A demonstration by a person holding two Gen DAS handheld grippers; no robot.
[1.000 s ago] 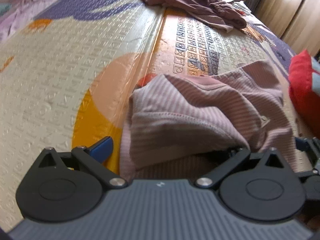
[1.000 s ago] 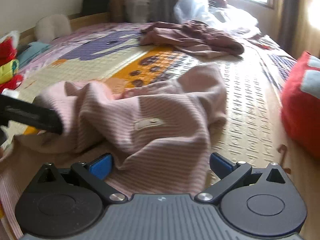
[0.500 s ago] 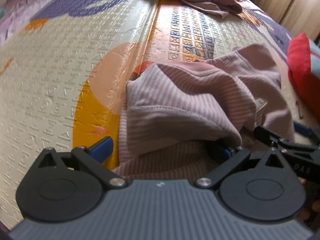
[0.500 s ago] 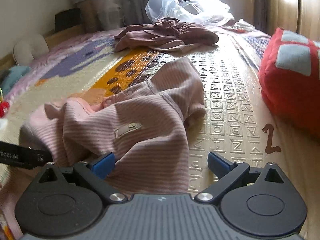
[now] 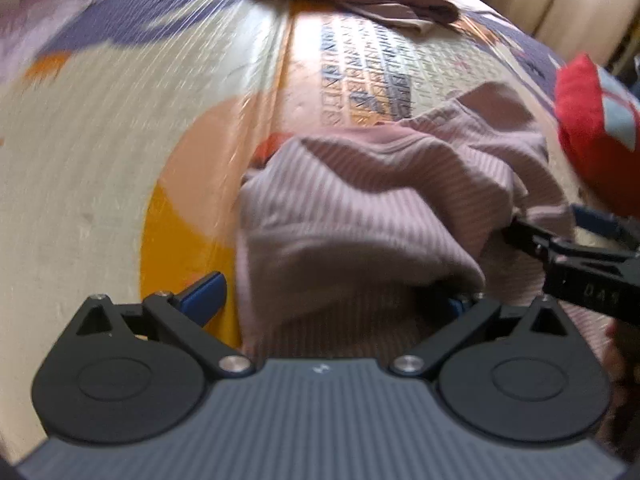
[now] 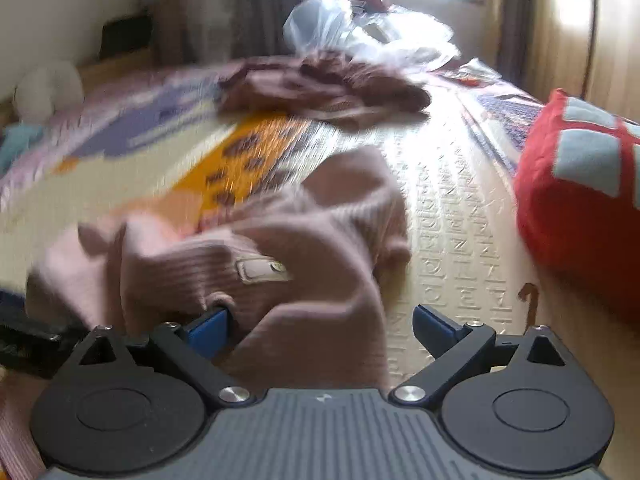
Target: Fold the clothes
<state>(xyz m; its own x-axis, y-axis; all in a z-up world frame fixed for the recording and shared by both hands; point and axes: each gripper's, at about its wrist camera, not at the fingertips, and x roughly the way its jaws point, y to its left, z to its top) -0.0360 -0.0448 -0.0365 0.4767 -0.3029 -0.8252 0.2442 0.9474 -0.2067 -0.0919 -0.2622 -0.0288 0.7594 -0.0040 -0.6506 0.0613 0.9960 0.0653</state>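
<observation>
A pink ribbed garment [image 5: 360, 216] lies crumpled on the patterned play mat [image 5: 100, 140]. My left gripper [image 5: 332, 300] is open at its near edge; its left blue finger [image 5: 204, 298] rests on the mat, while a fold hides most of the right one. In the right wrist view the same garment [image 6: 304, 248] shows a small sewn label. My right gripper [image 6: 322, 320] is open, cloth lying between its fingers, and the left blue finger [image 6: 208, 328] sits under a fold. The right gripper [image 5: 560, 248] shows at the right of the left wrist view, touching the garment.
A heap of dark mauve clothes [image 6: 320, 88] lies farther along the mat, with clear plastic bags [image 6: 360, 28] behind it. A red cushion [image 6: 580, 200] borders the right side. A white soft toy [image 6: 44, 92] sits far left. Curtains and a window close the back.
Both views are now motion-blurred. My right gripper has pushed forward into the garment, its left finger now under a fold. It reaches further into the left wrist view.
</observation>
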